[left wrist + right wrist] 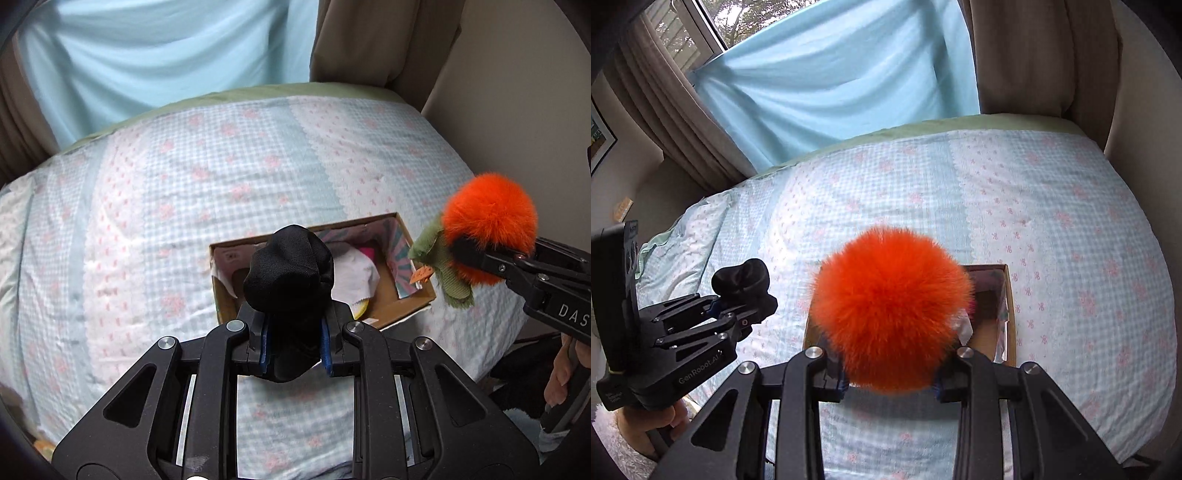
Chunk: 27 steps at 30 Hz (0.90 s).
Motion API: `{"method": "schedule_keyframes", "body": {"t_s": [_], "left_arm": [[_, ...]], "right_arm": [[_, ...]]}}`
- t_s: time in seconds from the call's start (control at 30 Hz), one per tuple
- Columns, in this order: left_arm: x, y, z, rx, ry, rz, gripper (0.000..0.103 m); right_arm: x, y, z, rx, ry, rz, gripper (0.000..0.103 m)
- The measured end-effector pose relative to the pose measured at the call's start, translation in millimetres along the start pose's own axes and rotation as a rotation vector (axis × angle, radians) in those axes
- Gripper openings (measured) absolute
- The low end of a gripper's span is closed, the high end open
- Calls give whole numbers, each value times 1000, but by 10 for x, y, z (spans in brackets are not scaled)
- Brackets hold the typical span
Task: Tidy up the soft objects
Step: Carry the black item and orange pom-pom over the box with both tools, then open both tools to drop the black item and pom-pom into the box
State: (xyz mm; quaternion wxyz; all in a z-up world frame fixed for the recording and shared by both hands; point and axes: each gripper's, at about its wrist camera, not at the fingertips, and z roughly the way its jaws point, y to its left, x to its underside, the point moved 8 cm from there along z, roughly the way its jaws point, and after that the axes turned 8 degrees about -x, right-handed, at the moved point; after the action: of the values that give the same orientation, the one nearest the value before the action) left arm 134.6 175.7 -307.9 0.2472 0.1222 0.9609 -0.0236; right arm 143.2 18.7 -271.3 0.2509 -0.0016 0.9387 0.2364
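A: Where is the open cardboard box (413,295) on the bed quilt (184,221)?

B: Just beyond the left gripper (293,343), clamped on a rolled black fabric bundle (290,266); its long axis runs left-right.

A: And the right gripper (890,384)?

B: Closed around a fluffy orange pompom with green knit (892,306), above the box's near right edge. Left looks nearer.

A quilted bedspread (1052,229) with pale blue gingham panels and pink floral print covers the bed, with a green sheet edge (979,123) showing along its far side. Behind the bed, a light blue cloth (831,85) hangs over the window (713,22), flanked by brown curtains (1023,55). A framed picture (600,140) is mounted on the wall at the left edge of the right wrist view.
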Motion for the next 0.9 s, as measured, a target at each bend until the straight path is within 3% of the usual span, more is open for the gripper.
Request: {"method": "schedule_keyframes", "body": {"t_s": [0.2,0.47,0.67,0.7,0.73,0.77,0.8,0.83,0.9], "left_arm": [[260,-11,554,38,112,45,18],[210,-12,1163,125,273,50,18],[141,-66,1269,147,284,78,18],[135,-67,1271,143,282,84,24],[129,-68,1270,135,284,91,46],[136,-74,1285,131,294,96,64],[140,-78,1302,125,300,97,97],[141,-87,1297,127,294,96,103],[123,-122,1250,165,277,88,103]], "right_arm": [[99,-128,428,22,88,69,30],[33,-306,840,64,197,155,30],[46,-401,1051,93,265,210,30],[57,-425,1080,98,272,224,30],[63,-455,1104,106,273,238,34],[66,-488,1128,108,271,258,43],[61,-516,1150,99,262,289,49],[55,-547,1161,94,250,321,59],[86,-627,1153,122,255,371,82]]}}
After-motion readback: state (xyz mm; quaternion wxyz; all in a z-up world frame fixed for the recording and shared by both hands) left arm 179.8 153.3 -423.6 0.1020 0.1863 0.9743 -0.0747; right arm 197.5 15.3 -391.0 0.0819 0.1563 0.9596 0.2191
